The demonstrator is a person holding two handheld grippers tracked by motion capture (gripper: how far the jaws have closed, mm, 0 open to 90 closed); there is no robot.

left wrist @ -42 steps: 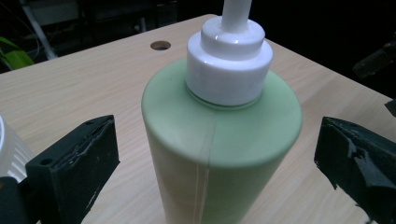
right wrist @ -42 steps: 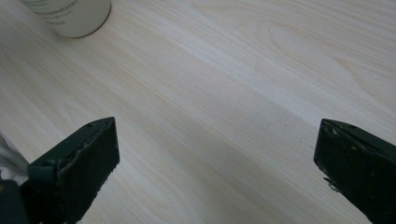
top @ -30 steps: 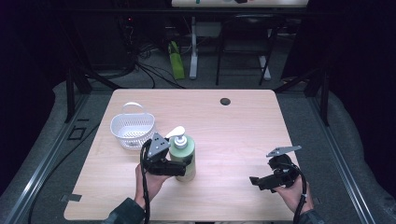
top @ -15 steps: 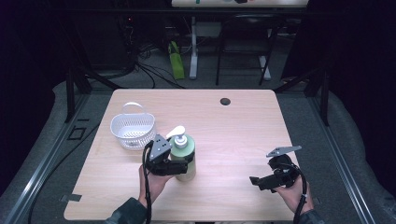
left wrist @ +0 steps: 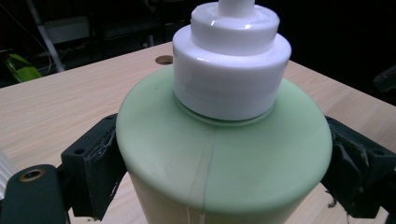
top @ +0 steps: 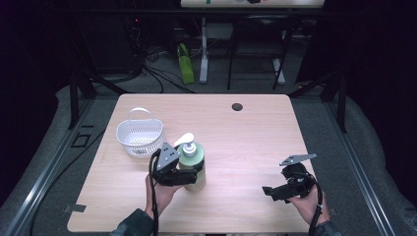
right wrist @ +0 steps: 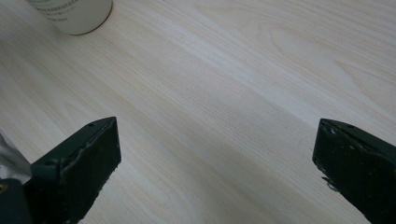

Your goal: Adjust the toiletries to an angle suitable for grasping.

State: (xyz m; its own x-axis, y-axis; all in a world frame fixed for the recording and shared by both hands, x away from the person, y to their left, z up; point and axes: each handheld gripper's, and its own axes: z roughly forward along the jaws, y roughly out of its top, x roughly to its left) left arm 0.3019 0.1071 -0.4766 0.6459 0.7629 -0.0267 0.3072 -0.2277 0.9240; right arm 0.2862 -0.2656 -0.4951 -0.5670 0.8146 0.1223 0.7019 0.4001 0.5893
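Faint print on bottle, unreadable.

A pale wooden table holds a white plastic basket beside a green pump bottle, which the left gripper clasps. The right gripper hovers well apart, empty.

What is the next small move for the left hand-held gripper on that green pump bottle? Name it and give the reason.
Probably a short straight lift. The left hand-held gripper has a jaw on each side of the green pump bottle, which stands upright on the table right of the white basket. The right hand-held gripper is open, off to the side.
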